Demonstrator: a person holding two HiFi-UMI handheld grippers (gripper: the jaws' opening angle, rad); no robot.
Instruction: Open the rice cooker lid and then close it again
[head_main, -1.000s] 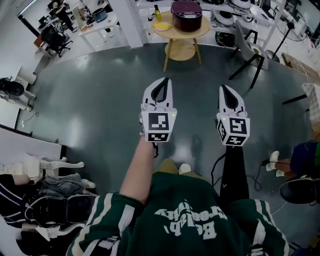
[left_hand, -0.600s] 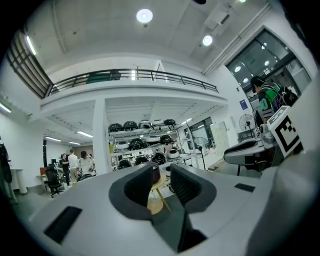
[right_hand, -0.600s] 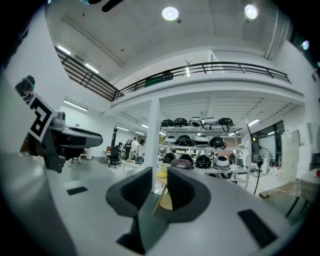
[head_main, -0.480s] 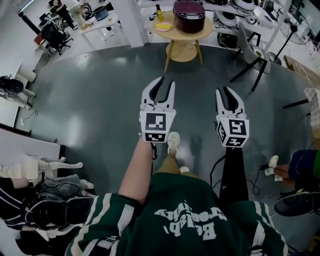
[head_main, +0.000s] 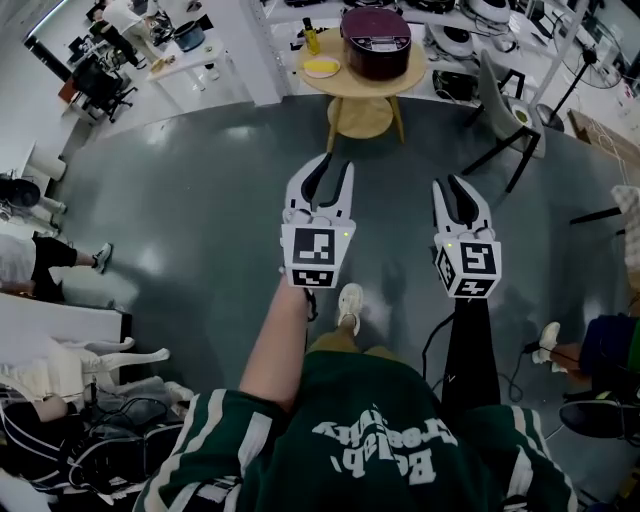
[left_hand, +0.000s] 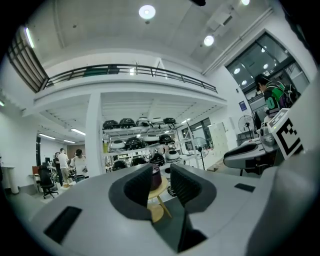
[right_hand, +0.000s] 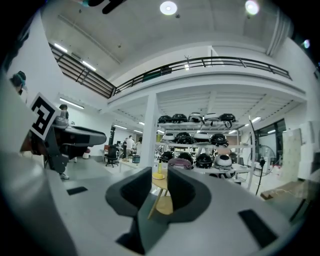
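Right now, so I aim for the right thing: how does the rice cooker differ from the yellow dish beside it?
The rice cooker is dark maroon and tall, lid shut; the yellow dish is pale, low and flat. The rice cooker is much bigger than the yellow dish. Both sit on the round table.

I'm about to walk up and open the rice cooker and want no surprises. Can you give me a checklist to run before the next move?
1. Lid of the dark maroon round rice cooker shut: ok.
2. Left gripper empty, jaws apart, just been opening: ok.
3. Right gripper empty, jaws apart, just been opening: ok.
4. Cooker within reach: not ok; its round wooden table stands far ahead.
5. Lid release button located: cannot tell, too small.
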